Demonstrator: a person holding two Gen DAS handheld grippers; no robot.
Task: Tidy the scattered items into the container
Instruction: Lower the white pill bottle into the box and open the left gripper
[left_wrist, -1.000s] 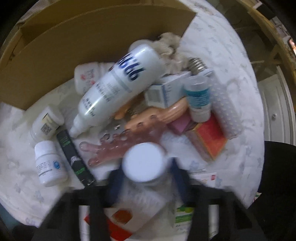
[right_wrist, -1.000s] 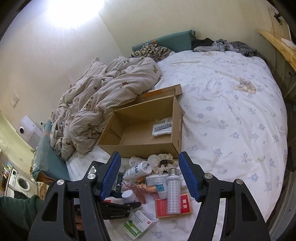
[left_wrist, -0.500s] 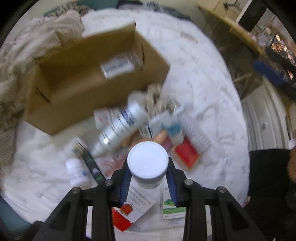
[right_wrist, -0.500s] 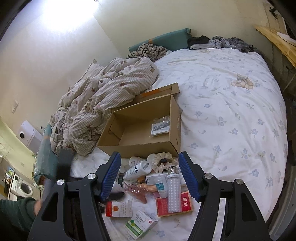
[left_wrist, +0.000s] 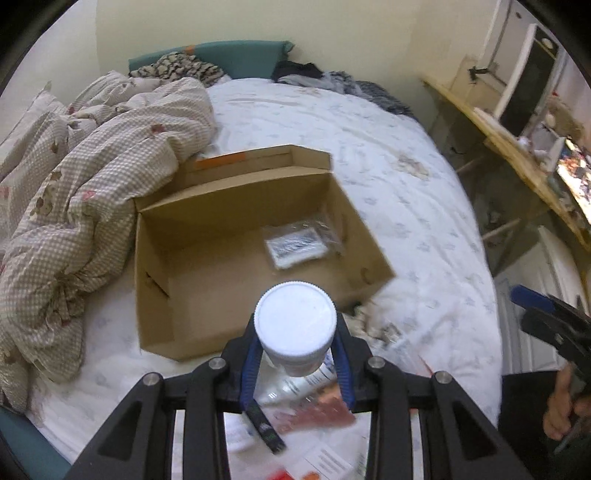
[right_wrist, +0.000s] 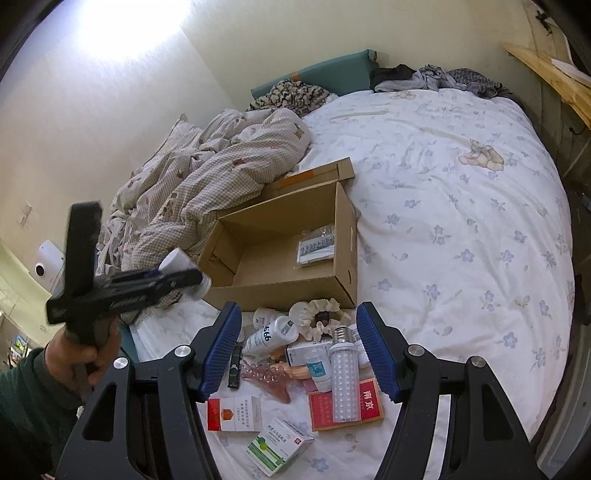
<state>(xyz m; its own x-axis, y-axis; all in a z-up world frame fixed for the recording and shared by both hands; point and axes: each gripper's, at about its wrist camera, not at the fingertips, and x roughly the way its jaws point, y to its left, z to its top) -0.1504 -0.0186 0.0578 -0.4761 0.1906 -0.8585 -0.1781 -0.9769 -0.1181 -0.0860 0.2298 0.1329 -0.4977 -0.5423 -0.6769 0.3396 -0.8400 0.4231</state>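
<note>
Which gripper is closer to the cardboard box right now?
Left. The left gripper, shut on the white bottle, hangs by the cardboard box at its near-left corner. The right gripper is open, farther back over the scattered items.

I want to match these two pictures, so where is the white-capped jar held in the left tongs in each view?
Left wrist view: the white-capped jar sits low centre, clamped in the left tongs, its cap facing the camera.
Right wrist view: the jar is at mid-left, seen side-on, near the box's left corner.
Shared landmark: the open cardboard box on the bed.
</note>
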